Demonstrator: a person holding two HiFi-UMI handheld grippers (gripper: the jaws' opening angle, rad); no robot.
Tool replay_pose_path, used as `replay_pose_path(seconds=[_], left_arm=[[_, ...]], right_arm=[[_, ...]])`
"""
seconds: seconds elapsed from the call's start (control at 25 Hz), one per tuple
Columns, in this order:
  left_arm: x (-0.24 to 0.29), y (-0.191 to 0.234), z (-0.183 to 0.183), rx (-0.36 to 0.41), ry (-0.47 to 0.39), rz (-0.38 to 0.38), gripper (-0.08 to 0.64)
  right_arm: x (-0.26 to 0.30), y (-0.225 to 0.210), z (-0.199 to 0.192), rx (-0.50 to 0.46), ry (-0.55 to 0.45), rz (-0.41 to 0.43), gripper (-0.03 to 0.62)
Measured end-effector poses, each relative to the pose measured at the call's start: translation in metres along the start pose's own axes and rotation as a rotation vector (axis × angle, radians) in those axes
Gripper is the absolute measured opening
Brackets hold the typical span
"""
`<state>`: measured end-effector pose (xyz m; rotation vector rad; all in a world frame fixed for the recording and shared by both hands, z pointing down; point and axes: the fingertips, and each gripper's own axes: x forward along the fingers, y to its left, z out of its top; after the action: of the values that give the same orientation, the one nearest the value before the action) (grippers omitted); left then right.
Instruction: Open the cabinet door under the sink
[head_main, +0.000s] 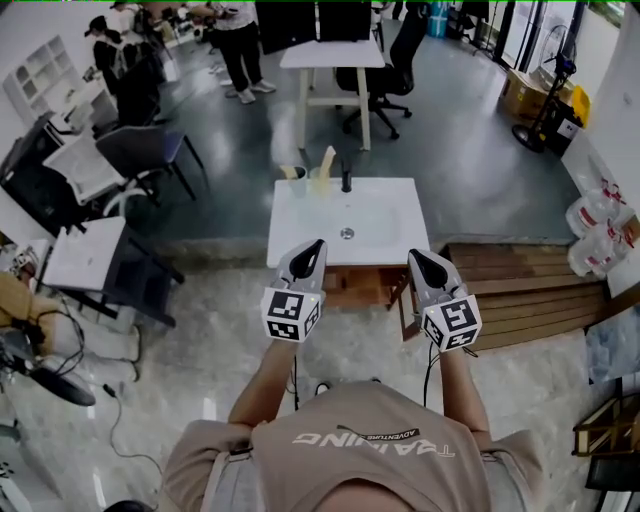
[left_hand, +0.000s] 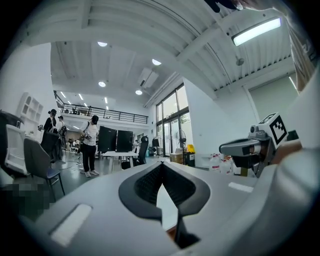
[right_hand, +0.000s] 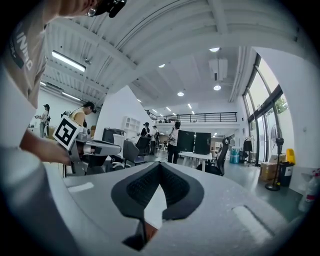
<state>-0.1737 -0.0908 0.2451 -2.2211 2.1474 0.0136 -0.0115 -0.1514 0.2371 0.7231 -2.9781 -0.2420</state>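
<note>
L tool (head_main: 316, 245): jaws closed, tips meeting, nothing btwn them. R tool (head_main: 417, 256): same, closed & empty. Both held level side by side, pointing at the sink (head_main: 300, 225), clear of it, no contact w/ anything

Cabinet door (head_main: 350, 286) is right below the sink's front edge, just ahead of and under both tools. From the head view only a thin strip of brown wood shows, the rest is hidden by the white basin and the tools

Handling (my read): stiff wood panel on hinges, light, swings out in an arc, not fragile. Smooth face = slippery for pads, so pinch the free edge or a pull, opposite the hinge side. No handle visible from up here, can't tell which side the hinges are. Tools need to drop lower and one must open first

Look: warm brown wood, flat front, under a white rectangular basin w/ black faucet (head_main: 346, 180). Wood panel (head_main: 405, 305) at the cabinet's right sticks out toward the person, maybe a door ajar, can't confirm
</note>
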Motion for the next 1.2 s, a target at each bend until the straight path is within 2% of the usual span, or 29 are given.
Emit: replay_pose_path(seconds=[0.28, 0.56, 1.0, 1.2], left_arm=[[-0.005, -0.004, -0.019, -0.008, 0.047, -0.002, 0.017], [-0.011, -0.008, -0.019, 0.006, 0.061, -0.008, 0.017], [-0.021, -0.007, -0.040, -0.015, 0.110, 0.002, 0.017], [-0.022, -0.001, -0.039, -0.041, 0.096, 0.015, 0.017]], right_arm=[[-0.011, -0.001, -0.013, 0.000, 0.030, -0.013, 0.002], [-0.016, 0.001, -0.016, -0.001, 0.023, -0.042, 0.002], [-0.010, 0.013, -0.024, 0.008, 0.050, 0.009, 0.000], [-0.009, 0.014, -0.027, 0.006, 0.065, 0.015, 0.002]])
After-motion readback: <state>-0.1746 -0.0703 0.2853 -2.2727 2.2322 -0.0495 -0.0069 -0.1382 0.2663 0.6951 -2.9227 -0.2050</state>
